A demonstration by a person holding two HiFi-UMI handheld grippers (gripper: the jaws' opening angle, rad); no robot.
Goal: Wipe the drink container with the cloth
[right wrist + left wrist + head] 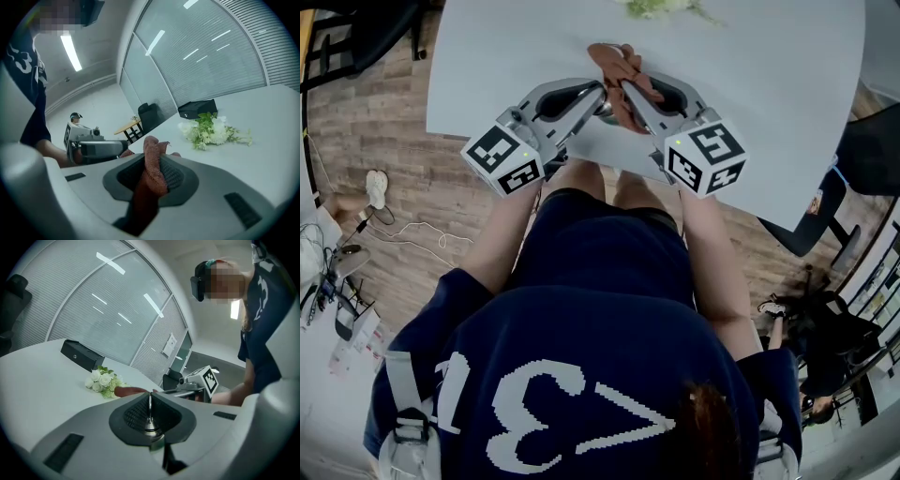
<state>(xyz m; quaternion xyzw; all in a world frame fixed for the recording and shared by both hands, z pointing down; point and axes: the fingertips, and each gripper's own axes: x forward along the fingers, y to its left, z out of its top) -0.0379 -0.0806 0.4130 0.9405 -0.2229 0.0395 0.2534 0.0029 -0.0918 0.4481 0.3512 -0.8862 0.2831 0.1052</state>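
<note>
1. Step in hand: the wiping stage is judged to be under way or about to start. Both task items are already lifted and brought together just above the near edge of the white bench [750, 75].
2. Left tongs [150, 399]: the jaws are pressed together on a thin metal edge. A small shiny metal body is seen just beneath it. This is taken to be the small shiny metal drink container [606, 107], but its full shape cannot be made out.
3. Right tongs [157, 161]: the jaws are pinched on a fold of the rust-red knitted cloth [151, 171]. The fabric bunches above the pads and trails down behind them.
4. Pose: both tongs are held close in front of the torso, nearly level with a slight downward tilt. Their tips converge in a V and their marker cubes face the person. In the head view the cloth is draped between the two tips, over the drink container.
5. Next move: the cloth should be drawn across the metal surface with the left grip held firm. The pinch on so thin an edge is judged liable to slip or twist.
6. Further back on the bench, a bunch of white flowers with green leaves [211, 129] is seen, and a black rectangular box [197, 108] beyond it. Both lie well apart from the work.
</note>
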